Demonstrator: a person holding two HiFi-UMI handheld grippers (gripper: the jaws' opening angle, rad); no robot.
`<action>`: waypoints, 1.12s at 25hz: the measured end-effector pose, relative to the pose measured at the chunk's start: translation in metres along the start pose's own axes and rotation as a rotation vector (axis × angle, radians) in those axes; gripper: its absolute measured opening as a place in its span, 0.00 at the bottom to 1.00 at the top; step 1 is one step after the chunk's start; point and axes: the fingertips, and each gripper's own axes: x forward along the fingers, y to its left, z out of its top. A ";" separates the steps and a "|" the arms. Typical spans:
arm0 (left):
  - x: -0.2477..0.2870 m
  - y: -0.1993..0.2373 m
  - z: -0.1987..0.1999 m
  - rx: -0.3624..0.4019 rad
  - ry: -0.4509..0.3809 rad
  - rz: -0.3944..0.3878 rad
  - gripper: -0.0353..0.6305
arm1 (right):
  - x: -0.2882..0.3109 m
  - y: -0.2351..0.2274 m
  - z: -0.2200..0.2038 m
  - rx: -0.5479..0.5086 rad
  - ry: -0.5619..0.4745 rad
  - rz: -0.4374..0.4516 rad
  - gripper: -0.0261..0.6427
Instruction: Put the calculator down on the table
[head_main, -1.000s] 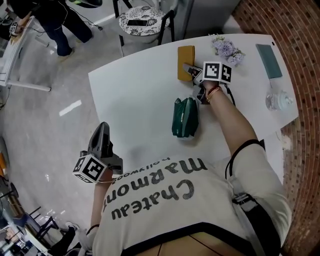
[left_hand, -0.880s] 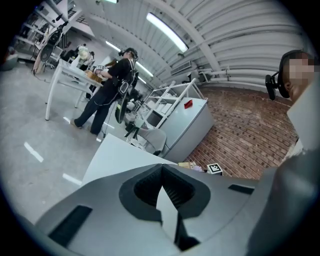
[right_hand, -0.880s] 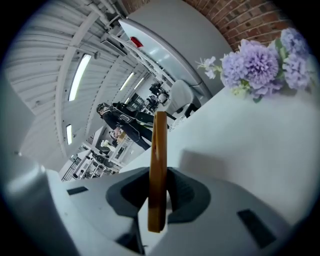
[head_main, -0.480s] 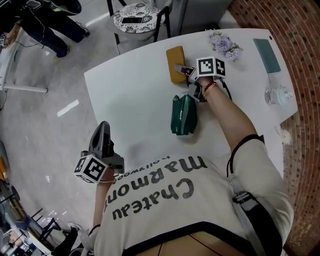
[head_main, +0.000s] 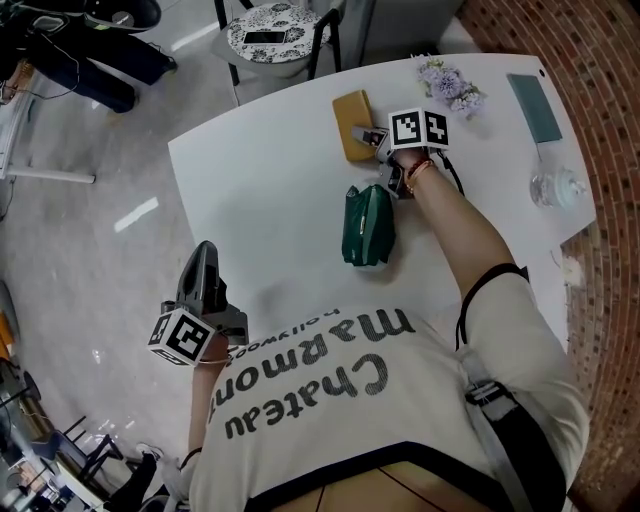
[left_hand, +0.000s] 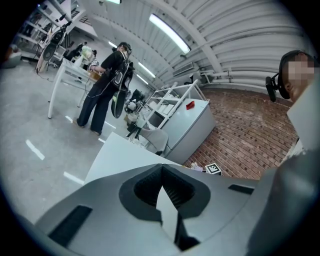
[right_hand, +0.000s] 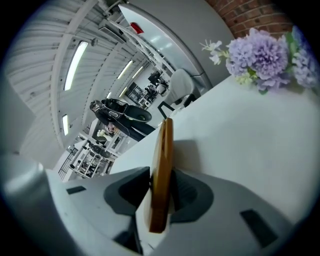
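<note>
The calculator (head_main: 351, 121), a flat mustard-yellow slab, lies on the white table (head_main: 260, 190) at its far side. My right gripper (head_main: 372, 141) reaches its near end from the right. In the right gripper view the calculator (right_hand: 163, 150) stands edge-on between the fingers (right_hand: 189, 193). These jaws have just been opening, and slivers of white table show beside the slab, so the right gripper (right_hand: 161, 175) is open around it. My left gripper (head_main: 203, 277) hangs off the table's near left edge over the floor. In its own view the left gripper (left_hand: 162, 169) is shut and holds nothing.
A dark green pouch (head_main: 366, 226) lies just nearer than the calculator. Purple flowers (head_main: 450, 88), a teal flat case (head_main: 535, 108) and a glass bottle (head_main: 556, 191) stand at the table's right. A chair with a patterned seat (head_main: 275, 40) is beyond the table. A person (left_hand: 107, 85) stands far off.
The right gripper has sunk slightly with the calculator toward the tabletop. The left gripper has kept still.
</note>
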 end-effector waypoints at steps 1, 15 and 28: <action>-0.001 0.000 0.000 -0.001 0.000 0.003 0.06 | 0.000 -0.001 0.000 -0.012 0.000 -0.010 0.23; -0.011 -0.003 0.002 0.002 -0.018 -0.001 0.06 | -0.010 -0.014 0.001 -0.137 -0.021 -0.171 0.35; -0.021 0.002 0.001 -0.013 -0.041 0.001 0.06 | -0.016 -0.017 -0.003 -0.176 -0.004 -0.212 0.36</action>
